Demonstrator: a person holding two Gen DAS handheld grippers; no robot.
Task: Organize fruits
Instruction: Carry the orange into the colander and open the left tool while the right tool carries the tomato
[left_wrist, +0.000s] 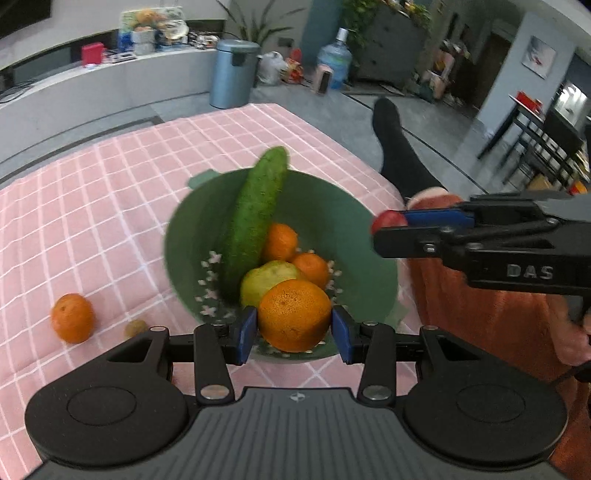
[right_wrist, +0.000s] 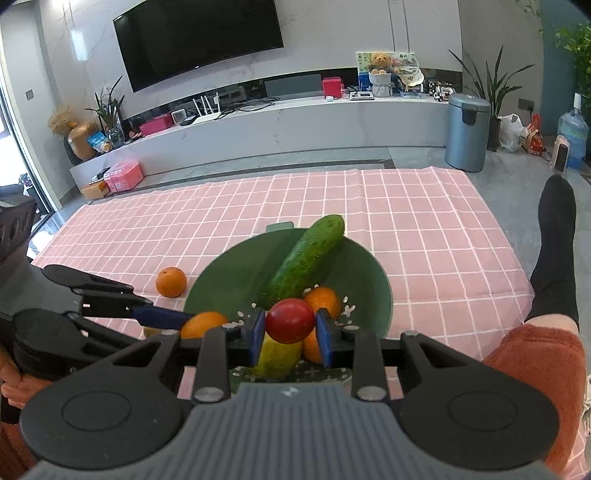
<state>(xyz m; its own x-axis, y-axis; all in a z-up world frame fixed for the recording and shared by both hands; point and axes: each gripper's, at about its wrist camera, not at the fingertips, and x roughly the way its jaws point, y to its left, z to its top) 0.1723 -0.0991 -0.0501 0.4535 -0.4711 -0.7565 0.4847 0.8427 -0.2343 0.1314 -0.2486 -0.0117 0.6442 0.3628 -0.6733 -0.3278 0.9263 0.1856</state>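
Claws first: the left gripper (left_wrist: 294, 330) is squeezing a big orange (left_wrist: 294, 315) between its blue pads, and the right gripper (right_wrist: 290, 331) is pinching a small red tomato (right_wrist: 290, 320).

Both fruits hang right over the green bowl (left_wrist: 325, 206), so the way to go looks like straight down. The orange sits above the near side of the bowl, close to the rim. The tomato, seen from the left claw, is off at the right edge of the bowl (left_wrist: 388, 220), so I think the left hand is a bit nearer to a good drop spot (though both are close).

Inside the bowl there is a long green cucumber (left_wrist: 255, 218). It leans with its far tip poking up over the back rim and its near end down in the bottom. Beside it lie a yellow-green pear (left_wrist: 266, 278) and two small oranges (left_wrist: 279, 242). The bowl has little holes in the bottom.

The bowl sits on a pink checked cloth (left_wrist: 110, 192). One more orange (left_wrist: 72, 317) is left out on the cloth, to the left of the bowl, with a tiny brown fruit (left_wrist: 135, 328) near it.
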